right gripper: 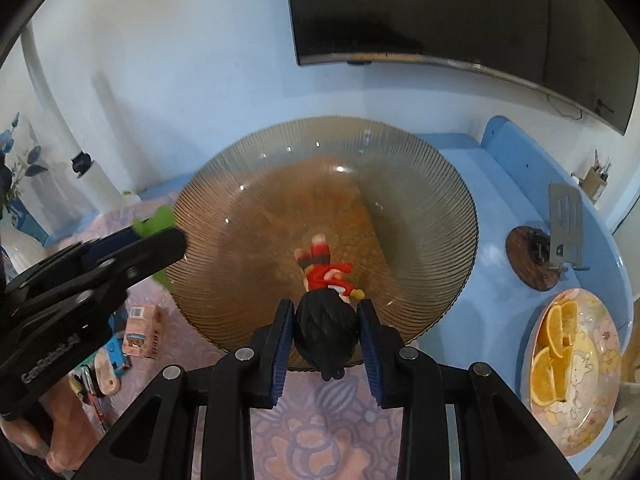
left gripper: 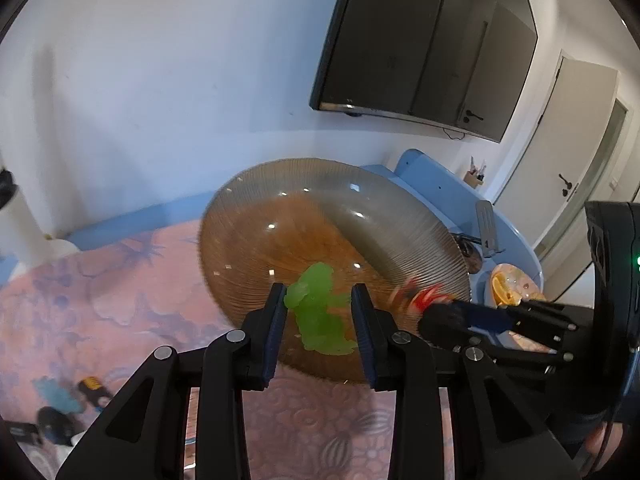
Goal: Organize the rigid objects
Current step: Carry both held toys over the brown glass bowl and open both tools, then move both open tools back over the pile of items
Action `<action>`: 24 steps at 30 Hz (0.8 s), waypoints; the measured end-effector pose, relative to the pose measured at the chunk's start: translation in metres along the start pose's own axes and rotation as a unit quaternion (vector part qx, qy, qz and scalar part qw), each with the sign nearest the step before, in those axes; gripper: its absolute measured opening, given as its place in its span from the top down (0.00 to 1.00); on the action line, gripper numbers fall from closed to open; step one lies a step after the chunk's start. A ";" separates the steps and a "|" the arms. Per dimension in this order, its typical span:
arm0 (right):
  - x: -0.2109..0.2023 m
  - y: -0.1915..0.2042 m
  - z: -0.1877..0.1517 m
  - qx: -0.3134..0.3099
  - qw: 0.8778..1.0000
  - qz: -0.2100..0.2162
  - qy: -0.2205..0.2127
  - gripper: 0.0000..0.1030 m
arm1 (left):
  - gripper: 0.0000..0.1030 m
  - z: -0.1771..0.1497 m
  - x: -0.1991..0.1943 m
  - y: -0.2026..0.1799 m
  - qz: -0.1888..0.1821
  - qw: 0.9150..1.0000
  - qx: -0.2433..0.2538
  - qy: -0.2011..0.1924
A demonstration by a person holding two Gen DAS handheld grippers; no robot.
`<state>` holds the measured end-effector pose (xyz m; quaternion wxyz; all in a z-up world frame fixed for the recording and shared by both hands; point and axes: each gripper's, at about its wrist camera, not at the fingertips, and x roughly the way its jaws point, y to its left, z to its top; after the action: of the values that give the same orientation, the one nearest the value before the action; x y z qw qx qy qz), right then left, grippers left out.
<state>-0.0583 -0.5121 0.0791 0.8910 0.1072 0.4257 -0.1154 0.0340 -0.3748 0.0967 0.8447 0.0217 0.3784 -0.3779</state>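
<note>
Left gripper (left gripper: 320,300) pitched down, both blue pads (left gripper: 276,332) visible, jaws narrow but gapped, with the green figure (left gripper: 320,312) between them; left pad touches it, right pad's contact unclear through motion blur. Right gripper (right gripper: 326,320) also pitched down, jaws narrow, pads (right gripper: 280,344) clamped on the black head of the red figure (right gripper: 326,280), whose body sticks out past the fingertips. The two grippers sit side by side, each visible at the edge of the other's view. A bare hand (right gripper: 64,420) shows under the left gripper's body.
</note>
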 end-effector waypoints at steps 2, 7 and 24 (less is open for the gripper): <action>0.001 -0.006 0.000 0.011 1.000 0.002 0.004 0.64 | 0.42 0.002 -0.002 0.001 0.024 1.000 0.001 -0.001; -0.029 -0.017 -0.011 0.036 0.998 0.007 -0.042 0.60 | 0.34 -0.010 -0.061 0.020 0.031 0.999 -0.008 -0.044; -0.003 0.138 -0.110 -0.068 0.979 0.189 -0.040 0.40 | 0.17 -0.201 -0.195 0.185 0.242 0.954 -0.173 -0.044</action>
<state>-0.1000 -0.3488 0.0270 0.9183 0.1206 0.3685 0.0800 -0.0537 -0.0569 0.0351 0.9174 -0.0501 0.3841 -0.0911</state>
